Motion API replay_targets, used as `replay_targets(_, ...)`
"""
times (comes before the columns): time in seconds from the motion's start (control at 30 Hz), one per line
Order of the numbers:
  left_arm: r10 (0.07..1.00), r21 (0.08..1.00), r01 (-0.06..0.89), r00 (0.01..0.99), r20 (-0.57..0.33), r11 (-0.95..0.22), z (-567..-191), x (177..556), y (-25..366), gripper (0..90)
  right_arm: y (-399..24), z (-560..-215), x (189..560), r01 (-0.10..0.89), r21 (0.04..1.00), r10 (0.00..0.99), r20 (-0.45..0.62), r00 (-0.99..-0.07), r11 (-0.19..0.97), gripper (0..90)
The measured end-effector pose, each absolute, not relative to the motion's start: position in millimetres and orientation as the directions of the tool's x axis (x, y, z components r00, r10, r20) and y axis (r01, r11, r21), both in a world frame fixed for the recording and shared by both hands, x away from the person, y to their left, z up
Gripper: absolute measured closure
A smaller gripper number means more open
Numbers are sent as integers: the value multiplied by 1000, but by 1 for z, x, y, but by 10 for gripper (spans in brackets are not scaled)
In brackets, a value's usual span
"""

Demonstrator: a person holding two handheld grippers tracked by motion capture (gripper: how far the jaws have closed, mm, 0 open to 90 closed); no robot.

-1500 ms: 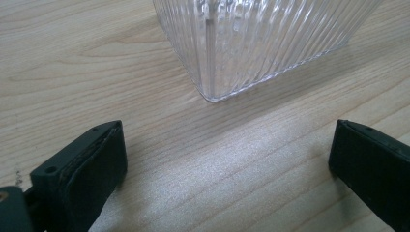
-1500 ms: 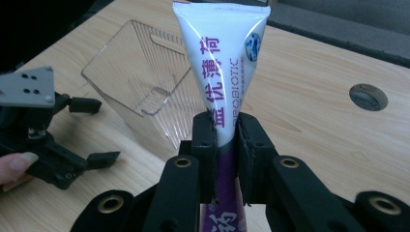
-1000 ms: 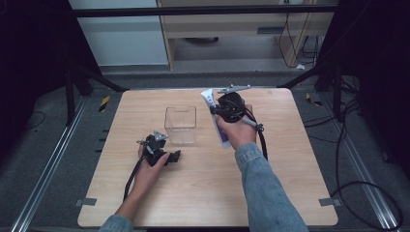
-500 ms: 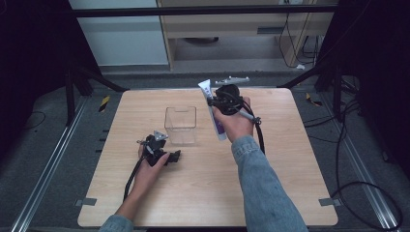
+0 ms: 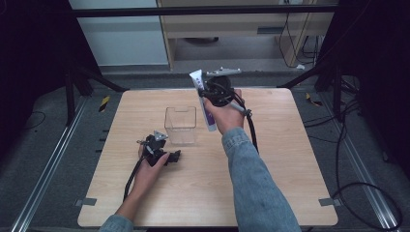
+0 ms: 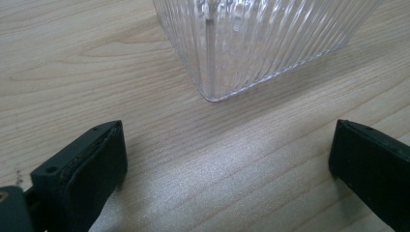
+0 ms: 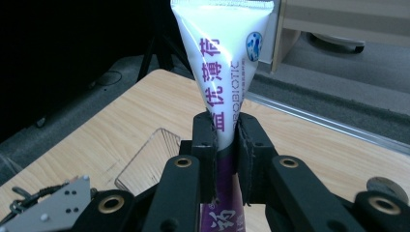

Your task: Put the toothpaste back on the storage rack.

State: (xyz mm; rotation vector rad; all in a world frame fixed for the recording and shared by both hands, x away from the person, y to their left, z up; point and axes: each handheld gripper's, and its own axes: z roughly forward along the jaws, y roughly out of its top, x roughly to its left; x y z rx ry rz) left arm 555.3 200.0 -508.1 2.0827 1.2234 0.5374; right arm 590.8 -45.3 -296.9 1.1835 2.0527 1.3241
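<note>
Aloft, white tube (image 5: 204, 101) between right tool's (image 7: 226, 145) tight pads, above table (image 5: 285, 159).

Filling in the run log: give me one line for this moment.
right claw: shut on white-and-purple toothpaste tube, raised | left claw: open, on wooden table beside clear ribbed plastic box

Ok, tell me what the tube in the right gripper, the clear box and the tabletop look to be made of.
Tube: likely soft plastic or laminate, glossy white and purple; it has a flat crimped end and pinches between the jaws.
Clear box: transparent rigid plastic, probably acrylic; ribbed walls catch the light.
Tabletop: pale wood grain, matte; whether veneer or laminate I cannot tell.
</note>
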Motion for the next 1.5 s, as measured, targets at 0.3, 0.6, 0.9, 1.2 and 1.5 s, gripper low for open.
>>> replay_targets(0.3, 877, 712, 609, 481, 21, -351, -508, 555, 200, 0, -29, -290, 600, 396, 898, 825, 71, -561, 192, 794)
replay_targets(0.6, 877, 711, 609, 481, 21, -351, -508, 555, 200, 0, -19, -284, 607, 352, 922, 824, 73, -562, 158, 794)
replay_targets(0.9, 877, 712, 608, 480, 21, -350, -508, 555, 200, 0, -2, -288, 614, 352, 919, 816, 65, -575, 175, 793)
replay_targets(1.2, 877, 712, 609, 480, 21, -350, -508, 555, 200, 0, 6, -287, 616, 337, 927, 816, 64, -575, 165, 794)
replay_targets(1.5, 877, 712, 609, 481, 21, -351, -508, 555, 200, 0, 9, -283, 618, 327, 934, 821, 69, -566, 147, 793)
